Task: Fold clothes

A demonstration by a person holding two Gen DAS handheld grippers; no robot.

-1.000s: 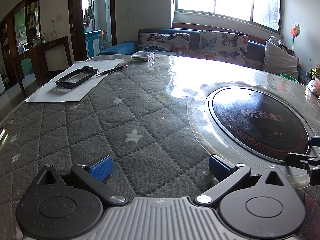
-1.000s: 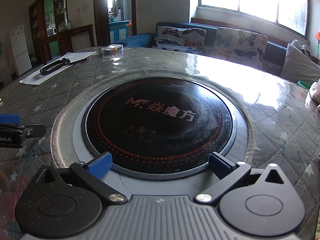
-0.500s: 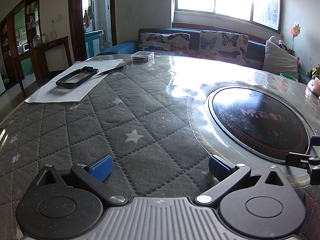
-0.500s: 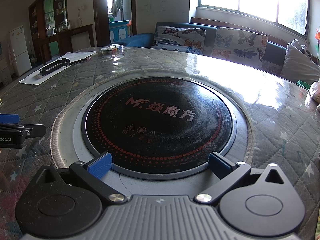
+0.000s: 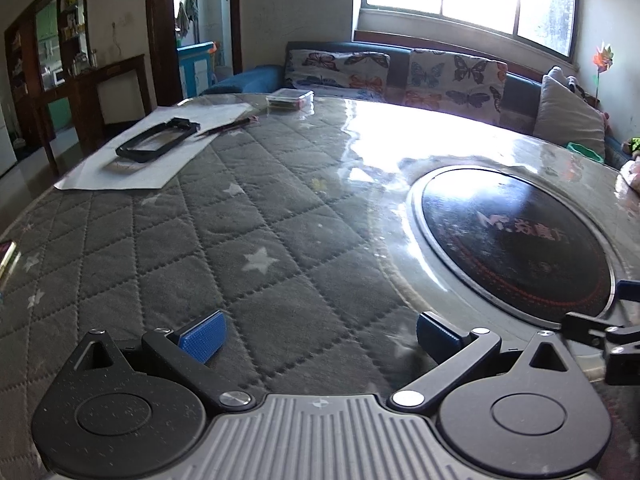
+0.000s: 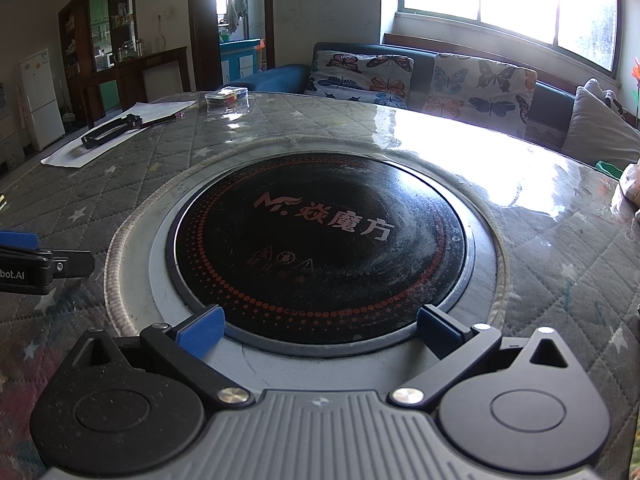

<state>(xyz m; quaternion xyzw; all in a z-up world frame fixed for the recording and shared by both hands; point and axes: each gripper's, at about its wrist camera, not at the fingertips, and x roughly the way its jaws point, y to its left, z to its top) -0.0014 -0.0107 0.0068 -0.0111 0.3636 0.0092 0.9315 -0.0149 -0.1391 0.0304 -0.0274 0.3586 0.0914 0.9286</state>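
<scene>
No garment shows in either view. My left gripper [image 5: 318, 336] is open and empty, low over the grey quilted star-pattern table cover [image 5: 248, 240]. My right gripper [image 6: 318, 330] is open and empty, at the near rim of the round black induction cooktop [image 6: 320, 240] set in the table. The right gripper's finger shows at the right edge of the left wrist view [image 5: 600, 328]. The left gripper's finger shows at the left edge of the right wrist view [image 6: 44, 264].
A white paper sheet [image 5: 132, 160] with a black rectangular frame [image 5: 156, 144] and a pen [image 5: 234, 126] lies at the far left. A clear plastic box [image 5: 290, 100] sits at the far edge. A butterfly-cushion sofa [image 5: 400, 76] stands behind the table.
</scene>
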